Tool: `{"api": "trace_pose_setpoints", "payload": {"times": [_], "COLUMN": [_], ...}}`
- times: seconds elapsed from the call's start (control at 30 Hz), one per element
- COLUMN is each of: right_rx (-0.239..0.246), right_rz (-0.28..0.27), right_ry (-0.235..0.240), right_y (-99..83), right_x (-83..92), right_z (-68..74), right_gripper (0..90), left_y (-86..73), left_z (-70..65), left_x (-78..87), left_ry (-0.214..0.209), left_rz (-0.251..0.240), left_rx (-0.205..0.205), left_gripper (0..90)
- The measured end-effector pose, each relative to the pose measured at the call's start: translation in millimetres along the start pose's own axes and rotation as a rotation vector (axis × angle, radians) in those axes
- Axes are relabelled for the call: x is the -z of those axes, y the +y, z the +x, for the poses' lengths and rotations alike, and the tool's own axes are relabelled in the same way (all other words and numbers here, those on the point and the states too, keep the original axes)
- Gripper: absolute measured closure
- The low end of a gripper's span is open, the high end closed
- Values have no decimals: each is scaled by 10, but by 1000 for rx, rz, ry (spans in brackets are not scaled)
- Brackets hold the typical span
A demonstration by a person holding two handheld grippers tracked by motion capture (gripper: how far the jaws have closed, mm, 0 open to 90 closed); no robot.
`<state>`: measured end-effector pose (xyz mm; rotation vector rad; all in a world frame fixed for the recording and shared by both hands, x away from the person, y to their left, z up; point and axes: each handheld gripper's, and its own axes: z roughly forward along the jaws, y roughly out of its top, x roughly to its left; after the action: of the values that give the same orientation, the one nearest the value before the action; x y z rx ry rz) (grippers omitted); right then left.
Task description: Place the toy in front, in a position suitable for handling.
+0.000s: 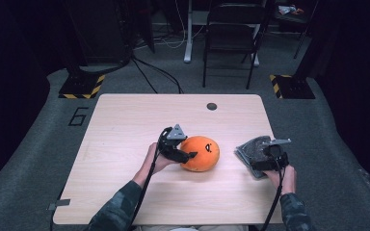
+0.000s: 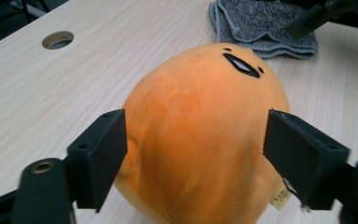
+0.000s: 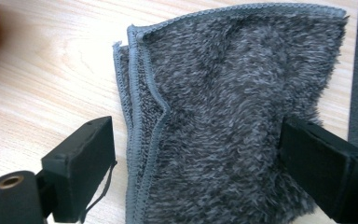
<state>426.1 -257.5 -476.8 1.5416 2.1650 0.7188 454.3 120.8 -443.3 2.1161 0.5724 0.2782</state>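
Note:
An orange round plush (image 1: pixel 200 153) with a small black face lies at the middle of the wooden table (image 1: pixel 125 144). My left gripper (image 1: pixel 190 155) reaches it from the left. In the left gripper view the plush (image 2: pixel 205 130) sits between the two black pads (image 2: pixel 100 158), which stand wide on either side without squeezing it. A folded grey towel (image 1: pixel 253 149) lies to the plush's right. My right gripper (image 1: pixel 265 163) hovers at the towel's near edge. In the right gripper view its jaws (image 3: pixel 196 172) stand open over the towel (image 3: pixel 233 93).
A round cable hole (image 1: pixel 212 106) is in the table's far edge area. A black folding chair (image 1: pixel 231 38) and cables stand on the floor beyond the table. The towel lies close to the table's right edge.

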Motion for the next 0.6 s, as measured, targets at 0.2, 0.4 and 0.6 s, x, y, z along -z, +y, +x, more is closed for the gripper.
{"api": "trace_pose_setpoints", "payload": {"times": [0.2,0.4,0.6], "right_rx": [4,-5,-7], "right_rz": [-9,-24,-26], "right_ry": [-3,-5,-8], "right_y": [17,27,17], "right_x": [9,18,15], "right_z": [5,-1,-7], "right_gripper": [100,82,54], "left_y": [-148,-253,-332], "left_z": [-60,-114,-207], "left_x": [92,104,117], "left_ry": [26,61,79], "left_rz": [0,4,21], "left_rx": [24,43,47], "left_gripper": [182,178,216]}}
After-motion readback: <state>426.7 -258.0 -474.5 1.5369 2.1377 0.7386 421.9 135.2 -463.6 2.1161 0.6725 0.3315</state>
